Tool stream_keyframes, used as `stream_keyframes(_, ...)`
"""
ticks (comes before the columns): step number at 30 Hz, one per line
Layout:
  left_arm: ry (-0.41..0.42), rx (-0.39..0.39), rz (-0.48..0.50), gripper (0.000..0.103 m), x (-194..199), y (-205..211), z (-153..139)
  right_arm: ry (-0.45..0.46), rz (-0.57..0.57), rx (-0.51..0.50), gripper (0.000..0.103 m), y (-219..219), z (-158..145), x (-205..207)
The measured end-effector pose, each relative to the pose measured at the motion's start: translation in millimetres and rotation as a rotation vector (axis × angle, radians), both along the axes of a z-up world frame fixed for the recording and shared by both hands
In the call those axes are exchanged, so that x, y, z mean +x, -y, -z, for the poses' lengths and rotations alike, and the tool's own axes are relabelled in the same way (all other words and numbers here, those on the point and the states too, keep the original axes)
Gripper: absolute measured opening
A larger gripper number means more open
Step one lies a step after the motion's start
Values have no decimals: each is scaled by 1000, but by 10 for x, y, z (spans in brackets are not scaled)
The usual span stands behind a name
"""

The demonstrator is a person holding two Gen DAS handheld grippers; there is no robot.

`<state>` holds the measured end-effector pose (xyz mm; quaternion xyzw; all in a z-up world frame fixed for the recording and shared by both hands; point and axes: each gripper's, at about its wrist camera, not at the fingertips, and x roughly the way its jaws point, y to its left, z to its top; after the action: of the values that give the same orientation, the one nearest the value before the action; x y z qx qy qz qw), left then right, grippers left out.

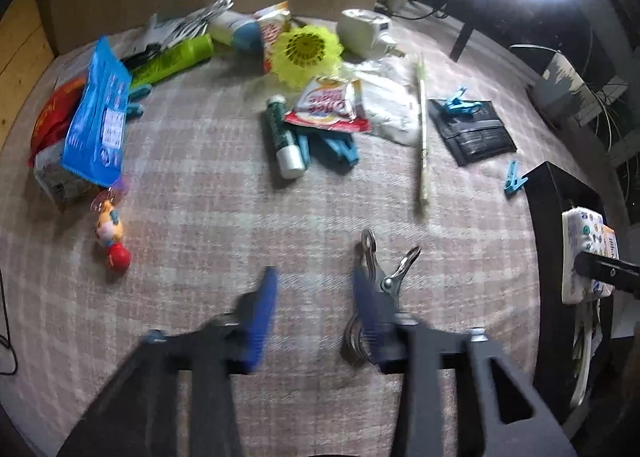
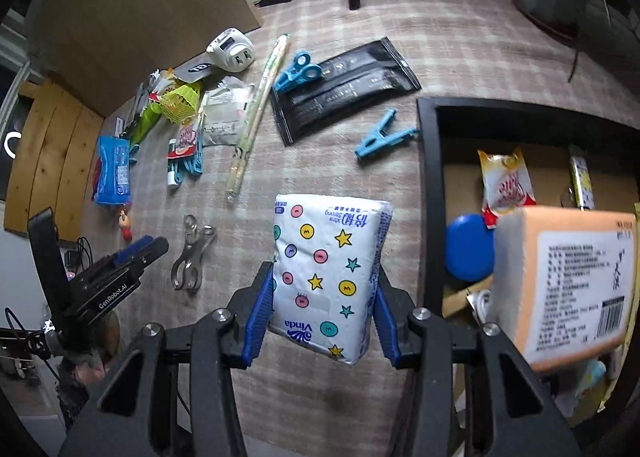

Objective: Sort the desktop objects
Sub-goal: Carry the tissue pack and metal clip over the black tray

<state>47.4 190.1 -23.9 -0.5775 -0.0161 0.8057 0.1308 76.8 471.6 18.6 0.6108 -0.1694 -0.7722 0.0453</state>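
The tissue pack [image 2: 326, 277] carries the brand "Vinda" in blue, and near its far end the words "xtra Strong", seen upside down. The left hand-held gripper [image 2: 136, 253] bears "GenRobot.AI" in white on its black body. A red and white sachet [image 1: 326, 107] reads "Coffee mate", inverted. Print on the orange-edged pack [image 2: 568, 285] is too small to read.
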Motion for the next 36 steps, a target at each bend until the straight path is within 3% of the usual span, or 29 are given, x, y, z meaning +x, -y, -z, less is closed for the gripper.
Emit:
stream_keyframes(6, 31, -12, 56, 50, 38, -268, 96, -9, 6, -11, 45, -80, -37, 95)
stream_keyframes(8, 37, -61, 77, 46, 67, -373, 174, -21, 12, -6, 45, -119, -84, 139)
stream_keyframes(11, 23, -108, 88, 22, 112, -458, 218, -39, 22, -4, 45, -202, -159, 203)
stream_keyframes(14, 31, -95, 74, 22, 117, -472, 185, -57, 44, -9, 45, -340, -243, 288)
stream_keyframes(21, -15, -56, 106, 18, 215, -713, -108, -100, 120, 9, 45, -808, -455, 614)
stream_keyframes(36, -106, 99, 350, 18, 706, -1909, -906, -87, 373, 60, 45, -2086, -449, 1533)
